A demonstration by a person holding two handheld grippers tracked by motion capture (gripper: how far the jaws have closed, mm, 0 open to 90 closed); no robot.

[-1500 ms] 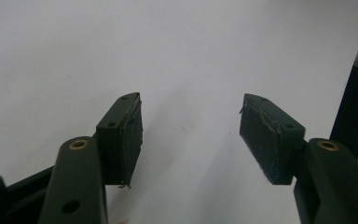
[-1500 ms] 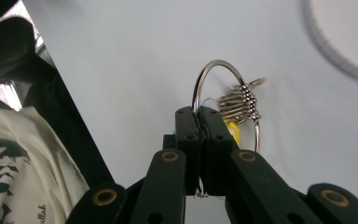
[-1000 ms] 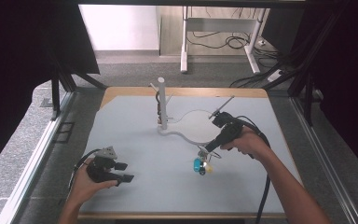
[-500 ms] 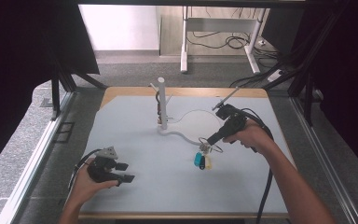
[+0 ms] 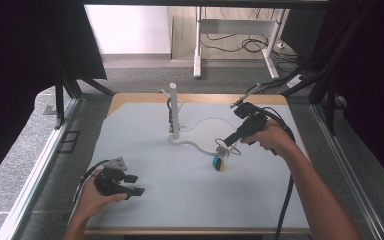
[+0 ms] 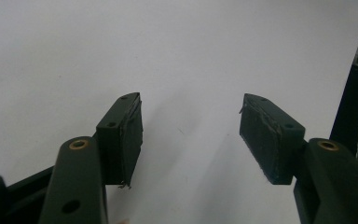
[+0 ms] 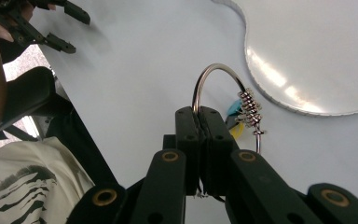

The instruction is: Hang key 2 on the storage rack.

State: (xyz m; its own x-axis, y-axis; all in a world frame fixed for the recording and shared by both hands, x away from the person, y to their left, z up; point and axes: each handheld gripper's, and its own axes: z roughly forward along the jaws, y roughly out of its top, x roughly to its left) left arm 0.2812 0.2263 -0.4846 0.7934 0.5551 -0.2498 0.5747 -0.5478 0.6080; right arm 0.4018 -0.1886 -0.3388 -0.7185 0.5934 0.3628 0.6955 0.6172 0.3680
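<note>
The metal ring (image 7: 214,81) sat pinched between the closed jaws of the right gripper (image 7: 198,116), which gripped its near side, so the loop arched up and away beyond the jaw tips. A cluster of small silver rings (image 7: 251,108) was threaded on the ring's far right side, and blue and yellow tags (image 7: 235,108) hung from it just past the jaws. In the high view, the ring (image 5: 228,148) was held clear of the pale mat (image 5: 180,190), with the tags (image 5: 219,163) dangling below it. Beyond and to the right of the jaw tips lay the glossy white base plate (image 7: 317,51), from which a white post (image 5: 174,110) stood upright. Well away toward the person's side, the left gripper (image 5: 130,184) rested low over the mat (image 6: 177,56), its jaws spread wide with nothing between them.
</note>
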